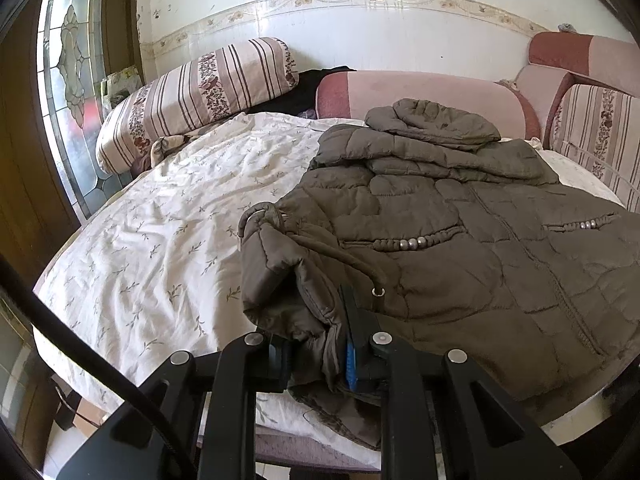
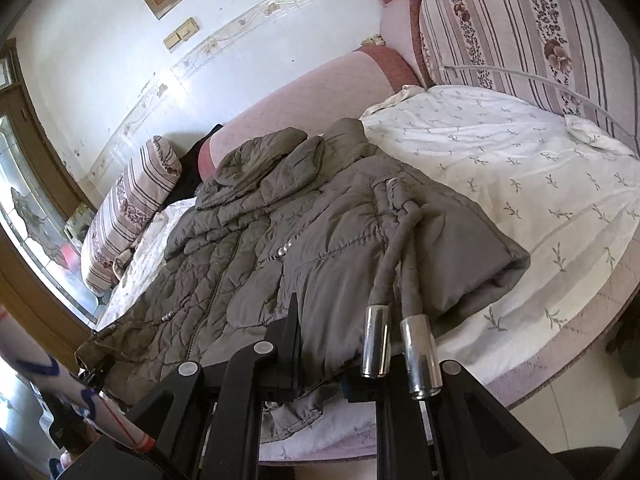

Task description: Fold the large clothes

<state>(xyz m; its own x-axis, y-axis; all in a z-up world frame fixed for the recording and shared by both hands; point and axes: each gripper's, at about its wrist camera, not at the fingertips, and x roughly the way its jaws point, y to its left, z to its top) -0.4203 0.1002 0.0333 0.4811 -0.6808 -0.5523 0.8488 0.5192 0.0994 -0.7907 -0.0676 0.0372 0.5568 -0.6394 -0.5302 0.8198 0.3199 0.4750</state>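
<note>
A large olive-brown quilted hooded jacket [image 1: 460, 216] lies front up on a bed with a white leaf-print sheet [image 1: 160, 220]. My left gripper [image 1: 320, 344] is shut on the jacket's bunched lower left corner at the bed's near edge. My right gripper [image 2: 320, 364] is shut on the jacket [image 2: 280, 220] at its lower right hem. A sleeve [image 2: 460, 248] lies folded over the jacket's right side. Two drawcords with silver metal tips [image 2: 396, 344] hang over my right gripper.
Striped floral bolster pillows [image 1: 192, 96] lie at the bed's left and right. Pink cushions [image 1: 420, 92] line the wall behind. A stained-glass door [image 1: 68, 80] stands at the left. A dark garment [image 1: 308, 88] lies behind the pillow.
</note>
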